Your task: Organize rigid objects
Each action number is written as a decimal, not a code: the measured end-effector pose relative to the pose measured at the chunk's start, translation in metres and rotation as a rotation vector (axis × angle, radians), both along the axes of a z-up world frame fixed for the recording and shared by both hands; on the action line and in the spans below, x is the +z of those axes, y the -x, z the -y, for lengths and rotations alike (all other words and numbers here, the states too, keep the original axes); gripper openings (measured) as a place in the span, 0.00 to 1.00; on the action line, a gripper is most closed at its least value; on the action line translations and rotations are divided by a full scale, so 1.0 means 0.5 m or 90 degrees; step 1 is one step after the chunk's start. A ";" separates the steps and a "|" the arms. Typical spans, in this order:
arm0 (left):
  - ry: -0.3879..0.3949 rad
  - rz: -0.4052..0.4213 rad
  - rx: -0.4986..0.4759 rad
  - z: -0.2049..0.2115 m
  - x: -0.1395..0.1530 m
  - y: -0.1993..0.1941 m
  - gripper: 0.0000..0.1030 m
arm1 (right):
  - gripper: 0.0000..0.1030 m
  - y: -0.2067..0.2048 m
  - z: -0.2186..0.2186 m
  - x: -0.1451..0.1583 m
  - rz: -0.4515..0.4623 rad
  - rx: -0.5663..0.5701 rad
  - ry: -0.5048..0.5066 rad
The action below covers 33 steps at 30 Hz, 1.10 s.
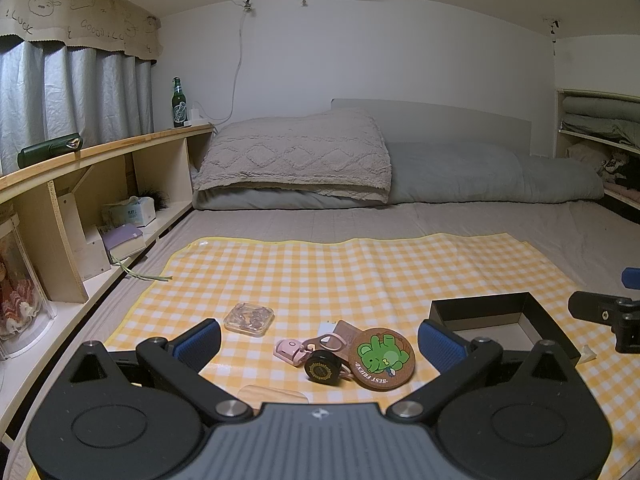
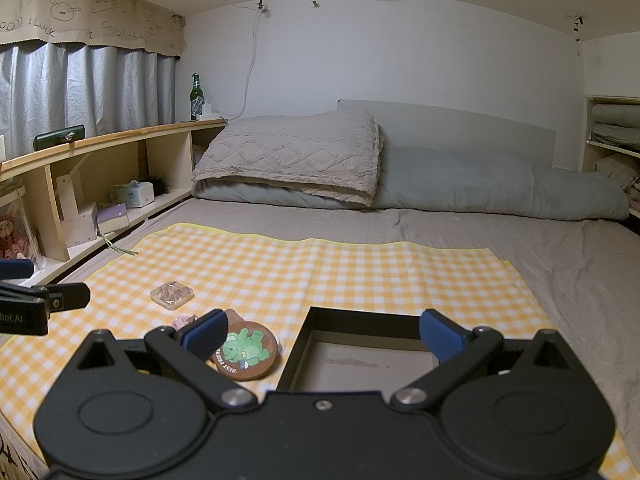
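On the yellow checked cloth (image 1: pixel 320 272) lie a round brown coaster with a green bear (image 1: pixel 381 354), a small black round tin (image 1: pixel 322 367), a pink clip-like gadget (image 1: pixel 289 347), a pink carabiner (image 1: pixel 329 342), a clear plastic case (image 1: pixel 249 318) and a wooden piece (image 1: pixel 274 394). An open, empty black box (image 1: pixel 500 320) stands to the right. My left gripper (image 1: pixel 318 346) is open above the small items. My right gripper (image 2: pixel 322 338) is open over the box's (image 2: pixel 360 356) near left side, next to the coaster (image 2: pixel 245 354). The clear case (image 2: pixel 172 295) lies further left.
The cloth lies on a grey bed (image 2: pixel 520 248) with a folded duvet and pillow (image 2: pixel 296 156) at the back. A wooden shelf (image 1: pixel 100 152) runs along the left with a green bottle (image 1: pixel 179 103), tissue box (image 1: pixel 132 210) and books. A shelf (image 1: pixel 600 136) stands at the right.
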<state>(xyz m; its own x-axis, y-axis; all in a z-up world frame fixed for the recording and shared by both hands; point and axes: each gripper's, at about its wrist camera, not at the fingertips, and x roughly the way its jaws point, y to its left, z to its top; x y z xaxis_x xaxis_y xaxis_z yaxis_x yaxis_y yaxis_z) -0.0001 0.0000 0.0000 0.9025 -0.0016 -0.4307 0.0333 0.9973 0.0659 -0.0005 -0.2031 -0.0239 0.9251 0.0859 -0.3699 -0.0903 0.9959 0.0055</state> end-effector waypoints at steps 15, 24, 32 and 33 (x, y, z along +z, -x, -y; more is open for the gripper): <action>0.000 0.001 0.000 0.000 0.000 0.000 1.00 | 1.00 0.002 0.000 0.001 0.000 0.000 0.000; 0.001 0.002 0.004 0.000 0.000 -0.002 1.00 | 1.00 0.006 0.001 0.000 0.003 0.002 0.000; 0.007 0.016 0.011 -0.009 0.012 -0.008 1.00 | 1.00 0.003 0.009 0.020 0.019 0.001 -0.003; 0.010 0.016 0.008 -0.012 0.012 -0.013 1.00 | 1.00 0.000 0.014 0.025 0.023 -0.003 0.001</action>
<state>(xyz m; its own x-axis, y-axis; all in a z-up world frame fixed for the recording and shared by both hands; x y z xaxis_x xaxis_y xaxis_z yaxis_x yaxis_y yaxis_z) 0.0063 0.0059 0.0063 0.9127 0.0027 -0.4085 0.0195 0.9985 0.0503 -0.0007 -0.2101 -0.0113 0.9380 0.0814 -0.3371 -0.0864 0.9963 0.0002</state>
